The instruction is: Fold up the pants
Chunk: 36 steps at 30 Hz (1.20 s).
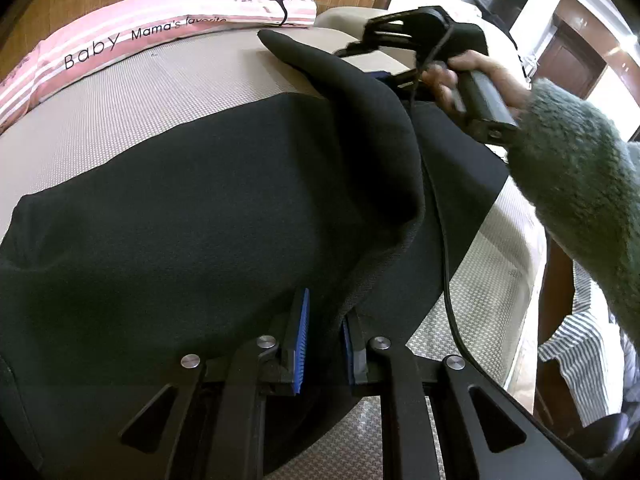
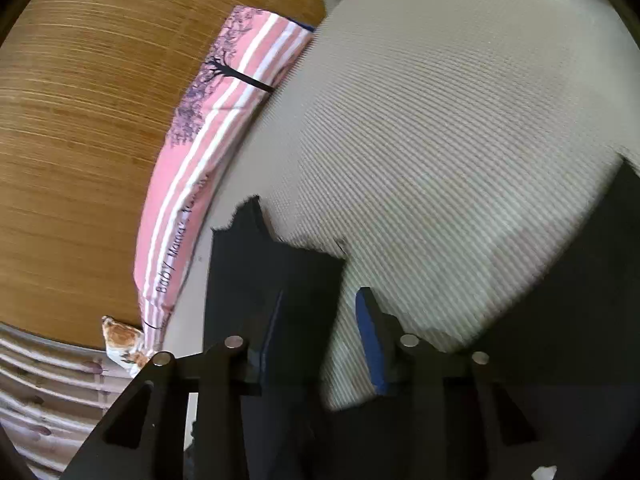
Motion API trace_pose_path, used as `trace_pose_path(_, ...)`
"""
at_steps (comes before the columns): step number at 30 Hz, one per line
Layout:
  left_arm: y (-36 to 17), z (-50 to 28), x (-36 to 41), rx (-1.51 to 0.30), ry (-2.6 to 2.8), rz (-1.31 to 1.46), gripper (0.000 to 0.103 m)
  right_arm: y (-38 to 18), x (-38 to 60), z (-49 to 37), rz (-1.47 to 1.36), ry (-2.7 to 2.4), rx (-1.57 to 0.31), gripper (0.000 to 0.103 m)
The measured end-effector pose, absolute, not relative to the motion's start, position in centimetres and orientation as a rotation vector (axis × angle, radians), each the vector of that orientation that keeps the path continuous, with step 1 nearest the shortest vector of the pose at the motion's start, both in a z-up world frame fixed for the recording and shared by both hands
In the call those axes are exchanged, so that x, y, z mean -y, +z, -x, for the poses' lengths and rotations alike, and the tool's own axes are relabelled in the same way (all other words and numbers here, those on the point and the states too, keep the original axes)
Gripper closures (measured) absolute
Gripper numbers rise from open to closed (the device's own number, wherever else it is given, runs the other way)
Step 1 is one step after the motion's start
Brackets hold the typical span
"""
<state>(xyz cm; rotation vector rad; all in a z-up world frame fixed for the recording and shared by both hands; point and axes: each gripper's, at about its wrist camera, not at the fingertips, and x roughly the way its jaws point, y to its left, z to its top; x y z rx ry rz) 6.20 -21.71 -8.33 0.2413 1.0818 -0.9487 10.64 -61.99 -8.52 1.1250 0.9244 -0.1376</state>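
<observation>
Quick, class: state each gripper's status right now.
Left gripper: open, pants edge lying between its pads, not clamped.
Right gripper: open, pants fabric draped against one pad.

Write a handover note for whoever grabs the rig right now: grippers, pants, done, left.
Left gripper: jaws open, a raised fold edge of the black pants sits between the pads, not clamped.
Right gripper: jaws apart, dark cloth draped over the left finger; whether it grips is unclear. In the left wrist view it is lifted at the far end, a pant end draped up by it.
Pants lie on the beige mattress, beside the pink pillow.
Done: fold begun, one layer raised.
Left: lay it over, flatten, finish folding.
</observation>
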Motion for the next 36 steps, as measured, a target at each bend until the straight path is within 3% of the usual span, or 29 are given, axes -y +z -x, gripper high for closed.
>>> trace_pose_path(3, -8.3, -6.3, 21.7, -1.083, -0.948, -0.246, 0.087, -9.0, 62.3, -12.0, -1.133, -0.124, -0.905, 0.079)
trace_pose_path(5, -8.3, -6.4, 21.8, -1.084, -0.946, -0.25, 0.087, -9.6, 62.6, -12.8, -1.147, -0.125, -0.908, 0.093)
trace_pose_path(8, -8.3, -6.2, 22.0, -1.083, -0.945, -0.252, 0.087, -9.9, 62.8, -13.0, -1.173, -0.113, -0.908, 0.096)
trace_pose_path(17, -8.4, -6.0, 22.4, -1.084, -0.932, -0.261, 0.087, -5.0, 63.8, -9.0, -1.125, -0.156, -0.796, 0.098)
trace_pose_path(26, -8.2, -5.0, 23.5, -1.051, -0.9, -0.324, 0.087, 0.7, 67.4, 6.1, -1.146, -0.353, -0.615, 0.099)
trace_pose_path(31, -8.2, -3.8, 24.3, -0.993, -0.879, -0.427, 0.087, -1.1, 67.0, 13.7, -1.134, -0.499, -0.692, 0.099)
trace_pose_path(36, -8.1, -3.3, 24.8, -0.973, -0.879, -0.485, 0.088, -4.1, 66.5, 15.6, -1.163, -0.57, -0.751, 0.099)
